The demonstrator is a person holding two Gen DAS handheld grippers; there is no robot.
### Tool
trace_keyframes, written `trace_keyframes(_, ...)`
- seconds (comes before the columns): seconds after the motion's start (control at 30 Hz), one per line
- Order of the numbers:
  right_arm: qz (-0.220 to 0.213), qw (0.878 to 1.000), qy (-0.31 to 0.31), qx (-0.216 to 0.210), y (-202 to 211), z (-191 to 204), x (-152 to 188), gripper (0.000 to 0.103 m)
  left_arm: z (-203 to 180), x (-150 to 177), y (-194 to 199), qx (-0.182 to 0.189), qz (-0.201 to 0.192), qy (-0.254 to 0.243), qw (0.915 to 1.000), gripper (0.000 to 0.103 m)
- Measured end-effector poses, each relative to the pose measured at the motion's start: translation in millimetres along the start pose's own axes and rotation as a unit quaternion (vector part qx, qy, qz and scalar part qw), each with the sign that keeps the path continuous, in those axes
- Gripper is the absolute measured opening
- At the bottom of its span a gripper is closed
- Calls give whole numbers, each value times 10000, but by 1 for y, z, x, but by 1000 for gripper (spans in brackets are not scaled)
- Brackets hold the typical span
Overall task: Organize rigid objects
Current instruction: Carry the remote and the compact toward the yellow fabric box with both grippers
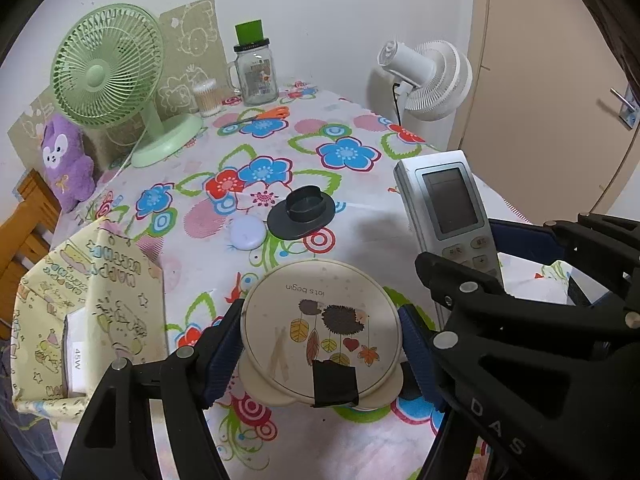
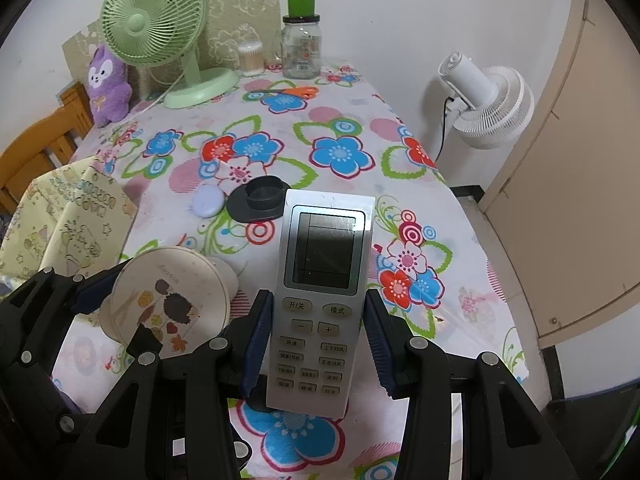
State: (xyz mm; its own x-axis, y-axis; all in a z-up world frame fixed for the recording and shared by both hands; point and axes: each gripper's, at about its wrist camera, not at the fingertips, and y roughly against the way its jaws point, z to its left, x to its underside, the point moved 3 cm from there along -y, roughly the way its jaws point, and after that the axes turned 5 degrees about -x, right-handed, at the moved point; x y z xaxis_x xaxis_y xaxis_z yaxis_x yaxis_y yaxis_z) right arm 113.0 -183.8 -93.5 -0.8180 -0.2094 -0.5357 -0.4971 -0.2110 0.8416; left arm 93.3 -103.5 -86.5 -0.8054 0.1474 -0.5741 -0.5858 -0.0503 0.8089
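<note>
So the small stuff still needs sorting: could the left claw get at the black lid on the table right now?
Probably not yet: the left claw is shut on the round hedgehog-print case. The path to the black lid looks free otherwise.

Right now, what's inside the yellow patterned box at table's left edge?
In the yellow patterned box, the left wrist view shows one white item with a printed label reading 45W. The box's wall hides the rest of the inside; the right wrist view shows only its outside.
</note>
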Motion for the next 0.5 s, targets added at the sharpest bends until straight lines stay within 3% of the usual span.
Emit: trace_keyframes(0.5, -127, 9997, 200, -107, 30, 24, -8, 48, 17, 0, 33, -121, -103, 77, 9998, 76)
